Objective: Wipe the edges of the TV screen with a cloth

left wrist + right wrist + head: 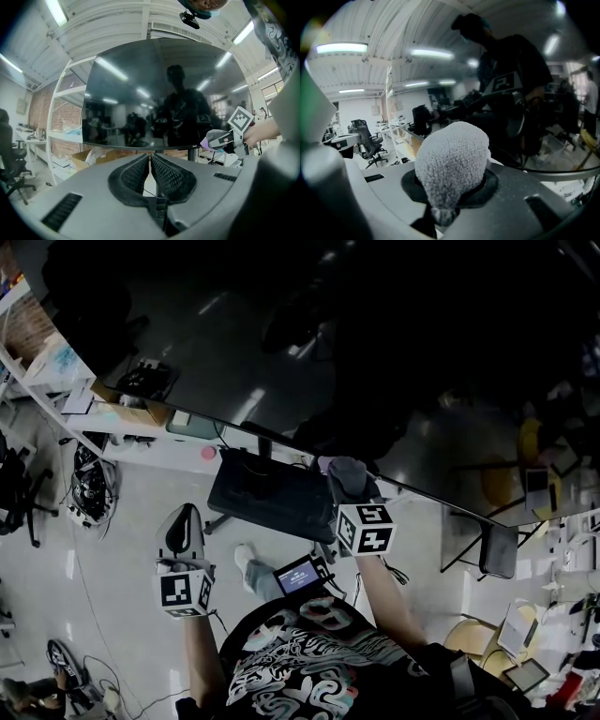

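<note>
A large dark TV screen (309,343) fills the upper head view; its lower edge (281,439) runs down to the right. My right gripper (347,476) is shut on a fluffy grey cloth (452,161), which sits at the screen's bottom edge near the stand. In the left gripper view the same cloth (212,139) shows at the screen's lower right edge. My left gripper (184,526) hangs lower and to the left, away from the screen (154,93), its jaws shut with nothing between them.
The TV's black base (272,495) stands on the floor below the screen. Shelving (56,381) with boxes lies at the left, cables (92,486) on the floor beneath it. Chairs and desks (506,549) crowd the right side. The person's body (300,662) is at the bottom.
</note>
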`<state>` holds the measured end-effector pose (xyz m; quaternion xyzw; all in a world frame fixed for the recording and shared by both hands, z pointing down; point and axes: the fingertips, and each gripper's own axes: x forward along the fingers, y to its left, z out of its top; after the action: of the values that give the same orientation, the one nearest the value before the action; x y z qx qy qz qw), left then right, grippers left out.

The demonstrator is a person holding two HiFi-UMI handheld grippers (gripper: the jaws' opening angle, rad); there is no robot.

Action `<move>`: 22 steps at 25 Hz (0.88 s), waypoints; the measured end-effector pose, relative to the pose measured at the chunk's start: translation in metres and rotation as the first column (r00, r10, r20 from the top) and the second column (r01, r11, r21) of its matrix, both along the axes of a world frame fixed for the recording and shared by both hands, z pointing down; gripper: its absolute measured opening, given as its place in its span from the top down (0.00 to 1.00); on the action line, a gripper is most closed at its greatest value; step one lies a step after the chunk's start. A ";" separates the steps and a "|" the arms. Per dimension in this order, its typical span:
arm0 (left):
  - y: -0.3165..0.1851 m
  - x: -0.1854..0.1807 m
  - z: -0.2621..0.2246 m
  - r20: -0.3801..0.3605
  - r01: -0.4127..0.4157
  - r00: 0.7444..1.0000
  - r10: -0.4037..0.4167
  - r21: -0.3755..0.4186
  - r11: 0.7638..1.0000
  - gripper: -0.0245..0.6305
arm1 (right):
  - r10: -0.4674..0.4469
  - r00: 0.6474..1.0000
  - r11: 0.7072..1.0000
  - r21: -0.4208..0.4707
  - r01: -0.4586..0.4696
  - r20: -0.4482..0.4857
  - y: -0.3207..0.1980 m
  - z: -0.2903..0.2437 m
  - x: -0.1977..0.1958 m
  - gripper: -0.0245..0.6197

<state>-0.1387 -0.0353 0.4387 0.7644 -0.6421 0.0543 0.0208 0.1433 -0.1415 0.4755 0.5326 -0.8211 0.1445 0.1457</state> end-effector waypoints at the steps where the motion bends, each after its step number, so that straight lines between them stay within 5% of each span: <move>1: -0.001 -0.001 0.000 0.000 0.001 1.000 -0.001 0.000 1.000 0.92 | -0.002 1.000 1.000 -0.001 0.002 0.001 -0.001 -0.001 -0.001 0.78; 22: -0.002 -0.032 0.005 -0.006 0.042 0.999 -0.042 -0.008 0.999 0.92 | -0.039 0.999 0.999 -0.009 0.039 0.008 -0.013 0.000 -0.033 0.78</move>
<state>-0.1707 -0.0374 0.4437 0.7507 -0.6579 0.0538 0.0270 0.1108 -0.1540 0.4757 0.5152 -0.8313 0.1474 0.1475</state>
